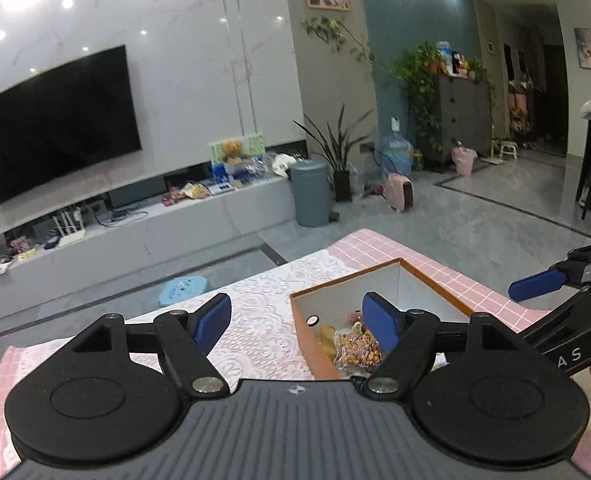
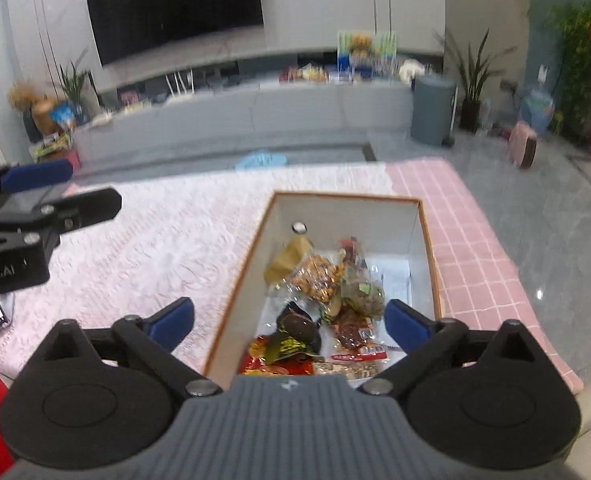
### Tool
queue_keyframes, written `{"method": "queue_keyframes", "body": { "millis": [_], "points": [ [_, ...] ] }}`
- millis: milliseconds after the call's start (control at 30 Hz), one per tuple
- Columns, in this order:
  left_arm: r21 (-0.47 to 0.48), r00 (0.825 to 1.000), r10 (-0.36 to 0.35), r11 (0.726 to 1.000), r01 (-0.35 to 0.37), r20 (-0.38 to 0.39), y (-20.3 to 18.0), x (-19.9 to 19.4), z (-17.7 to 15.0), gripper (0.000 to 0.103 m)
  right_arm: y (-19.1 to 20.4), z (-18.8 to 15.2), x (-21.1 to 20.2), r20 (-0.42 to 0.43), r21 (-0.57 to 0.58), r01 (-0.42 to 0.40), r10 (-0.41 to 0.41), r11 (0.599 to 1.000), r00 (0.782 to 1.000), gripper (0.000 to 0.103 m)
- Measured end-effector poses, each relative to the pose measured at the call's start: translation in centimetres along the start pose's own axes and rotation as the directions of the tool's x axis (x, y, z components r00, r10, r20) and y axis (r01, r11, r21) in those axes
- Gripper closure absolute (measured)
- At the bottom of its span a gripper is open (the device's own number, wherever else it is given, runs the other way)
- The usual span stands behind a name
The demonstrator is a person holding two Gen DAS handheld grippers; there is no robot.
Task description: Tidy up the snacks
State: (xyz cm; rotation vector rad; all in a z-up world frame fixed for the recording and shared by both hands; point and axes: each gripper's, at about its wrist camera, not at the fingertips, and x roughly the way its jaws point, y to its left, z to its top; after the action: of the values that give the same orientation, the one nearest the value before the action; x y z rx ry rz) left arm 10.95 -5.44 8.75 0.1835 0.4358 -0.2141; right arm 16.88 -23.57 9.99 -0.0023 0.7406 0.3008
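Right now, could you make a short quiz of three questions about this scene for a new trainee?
1. True or false: the left gripper is shut on a snack.
2. Where do the snack packets lie?
A. on the lace cloth beside the box
B. inside the box
C. on the floor
3. Fill in: the jaws of the right gripper stand ____, with nothing held between them.

Key: 1. False, it is open and holds nothing. 2. B. 3. open.
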Motion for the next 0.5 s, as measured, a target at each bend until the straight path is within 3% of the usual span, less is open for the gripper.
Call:
{"method": "queue_keyframes", "body": {
  "millis": [100,267,400,500],
  "points": [
    [-0.023,0.999,0.039,0.999,-0.038,0.037,-0.5,-2.1,-0.9,0.015,2.0,-2.0,-2.6,0.091,-0.037,0.042,-0.038,0.998,0.995,0.003],
    [-0.068,0.991,0.108,0.992,-0.103,0.081,-0.4,-4.5,-3.1,0.009,4.5,-6.0,-5.4,0.236,-0.04,0.088,-0.076,0.995,0.969,0.003],
    [-0.12,0.99,0.13,0.985,-0.124,0.048,-0.3,-4.0,-5.3,0.009,5.8,-8.8,-6.4,0.339,-0.027,0.114,-0.098,0.993,0.936,0.003],
    [-0.167,0.993,0.118,0.979,-0.115,0.008,0.2,-3.2,-7.0,0.009,6.3,-10.6,-5.9,0.371,-0.023,0.16,-0.14,0.987,0.918,0.003]
  ]
}}
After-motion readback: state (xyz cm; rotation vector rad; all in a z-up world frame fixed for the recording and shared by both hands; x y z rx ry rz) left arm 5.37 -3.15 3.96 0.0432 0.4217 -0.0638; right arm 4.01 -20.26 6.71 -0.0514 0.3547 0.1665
